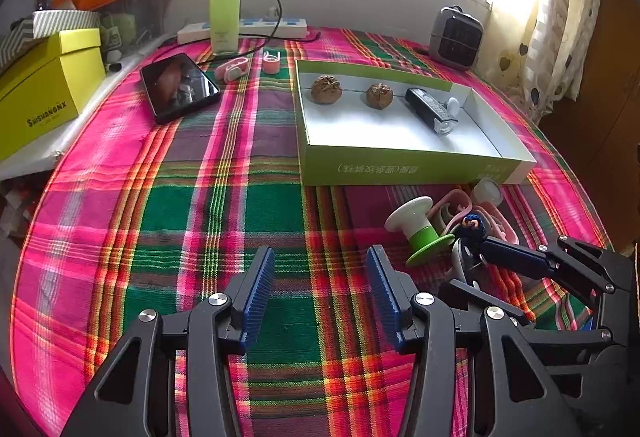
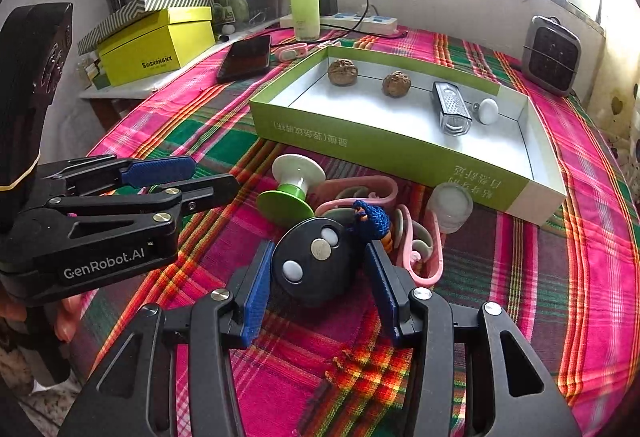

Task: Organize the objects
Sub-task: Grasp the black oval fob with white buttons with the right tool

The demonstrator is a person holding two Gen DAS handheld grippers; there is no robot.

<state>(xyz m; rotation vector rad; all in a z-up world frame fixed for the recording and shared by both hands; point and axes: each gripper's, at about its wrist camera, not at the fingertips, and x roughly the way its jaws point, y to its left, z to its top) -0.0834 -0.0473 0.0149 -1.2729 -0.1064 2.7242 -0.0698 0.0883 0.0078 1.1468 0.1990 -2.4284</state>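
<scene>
Plaid cloth [image 2: 580, 277] covers our desk under a bright window. We have our right gripper [image 2: 320, 281] with its jaws clasped on a black round remote [image 2: 316, 269], which rests on the cloth beside a blue knitted charm [image 2: 370, 215], pink clips [image 2: 424, 257] and a green-and-white spool [image 2: 292, 185]. Beyond them stands the green tray [image 2: 400, 153], holding two walnuts [image 2: 342, 72], a small grater [image 2: 452, 109] and a white knob [image 2: 489, 111]. Our left gripper [image 1: 320, 297] hangs over bare cloth, jaws parted and holding nothing

Bare cloth [image 1: 240, 197] lies free left of the tray [image 1: 400, 165]; clutter [image 2: 380, 205] crowds its front.
</scene>
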